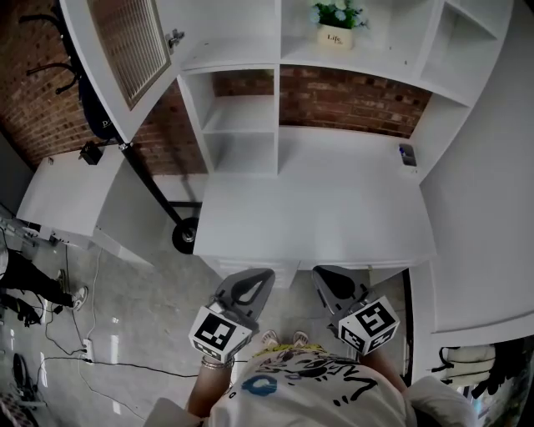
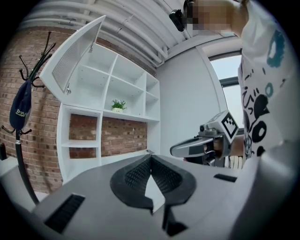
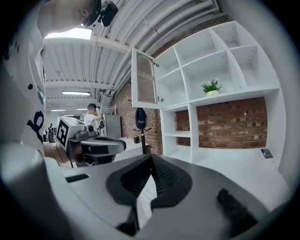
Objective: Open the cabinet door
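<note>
Cabinet door (image 1: 125, 50): far left, top of shelf unit (image 1: 242, 108), already swung wide. Left gripper (image 2: 151, 158), right gripper (image 3: 151, 158): jaws pressed together, empty, near the body. Step: opening apparently complete; next move likely needs no grip

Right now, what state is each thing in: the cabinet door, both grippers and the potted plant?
cabinet door: swung open, nothing touching it.
left gripper: shut, empty.
right gripper: shut, empty, beside the left one.
potted plant: upright on its shelf.
</note>
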Available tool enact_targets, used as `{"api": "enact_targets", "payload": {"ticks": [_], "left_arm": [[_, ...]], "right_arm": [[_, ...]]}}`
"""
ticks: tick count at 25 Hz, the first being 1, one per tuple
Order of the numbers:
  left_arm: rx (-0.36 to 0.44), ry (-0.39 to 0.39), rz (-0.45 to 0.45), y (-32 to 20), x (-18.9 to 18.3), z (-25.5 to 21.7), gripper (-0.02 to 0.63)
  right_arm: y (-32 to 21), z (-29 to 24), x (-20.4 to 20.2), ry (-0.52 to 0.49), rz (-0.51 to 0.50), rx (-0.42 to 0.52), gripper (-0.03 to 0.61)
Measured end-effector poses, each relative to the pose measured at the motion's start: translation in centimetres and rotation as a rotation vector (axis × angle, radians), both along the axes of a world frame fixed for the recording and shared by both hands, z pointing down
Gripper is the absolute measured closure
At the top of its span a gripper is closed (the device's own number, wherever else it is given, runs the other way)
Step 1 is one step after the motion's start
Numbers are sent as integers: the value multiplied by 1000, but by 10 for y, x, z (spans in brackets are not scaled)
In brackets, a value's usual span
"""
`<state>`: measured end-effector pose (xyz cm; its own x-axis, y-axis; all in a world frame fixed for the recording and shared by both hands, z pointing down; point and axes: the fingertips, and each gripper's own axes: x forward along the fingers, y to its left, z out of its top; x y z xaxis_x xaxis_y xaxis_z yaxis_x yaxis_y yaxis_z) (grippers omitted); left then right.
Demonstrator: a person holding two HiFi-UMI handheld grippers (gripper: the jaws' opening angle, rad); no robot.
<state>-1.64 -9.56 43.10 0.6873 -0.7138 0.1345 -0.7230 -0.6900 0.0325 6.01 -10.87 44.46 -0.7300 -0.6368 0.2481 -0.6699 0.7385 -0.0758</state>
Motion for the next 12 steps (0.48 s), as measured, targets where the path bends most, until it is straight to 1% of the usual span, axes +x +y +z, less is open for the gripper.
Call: {"api": "enact_targets", "payload": {"ticks": [12], "left_arm": [[5, 1, -10, 6, 17, -4, 598]], "right_arm": [[1, -9, 11, -39, -25, 23, 552]]}}
